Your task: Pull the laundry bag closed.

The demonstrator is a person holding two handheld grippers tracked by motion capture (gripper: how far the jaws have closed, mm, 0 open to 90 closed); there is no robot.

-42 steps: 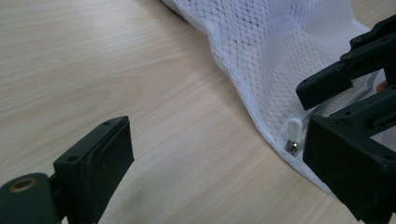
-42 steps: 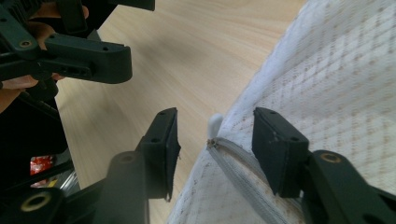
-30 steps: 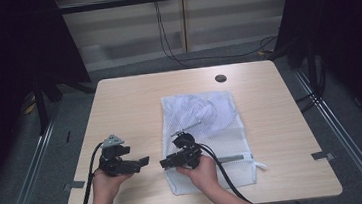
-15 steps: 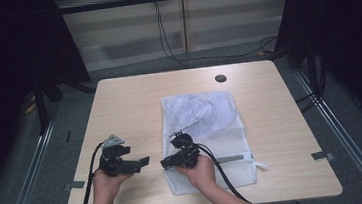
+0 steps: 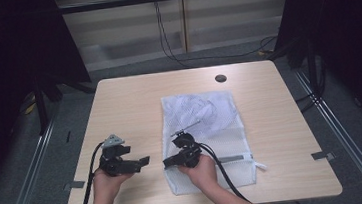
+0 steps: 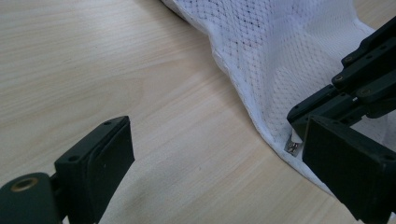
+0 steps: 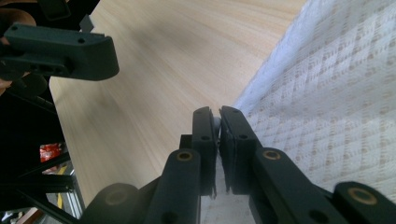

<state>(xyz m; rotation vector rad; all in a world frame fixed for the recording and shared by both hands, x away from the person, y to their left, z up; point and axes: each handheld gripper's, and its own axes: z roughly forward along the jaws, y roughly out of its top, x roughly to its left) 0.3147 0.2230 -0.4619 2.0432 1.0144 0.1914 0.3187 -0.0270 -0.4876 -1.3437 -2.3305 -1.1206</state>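
Right gripper (image 5: 167, 162) has just clamped the white mesh bag's (image 5: 211, 124) near edge | left gripper (image 5: 144, 161) released, just beside it over bare tabletop (image 5: 119, 108) | grip made; handling remains

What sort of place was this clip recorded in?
Probably a lab recording station: a bare light wooden table ringed by black curtains, with cables hanging from a wall socket and a white mesh laundry bag laid out.
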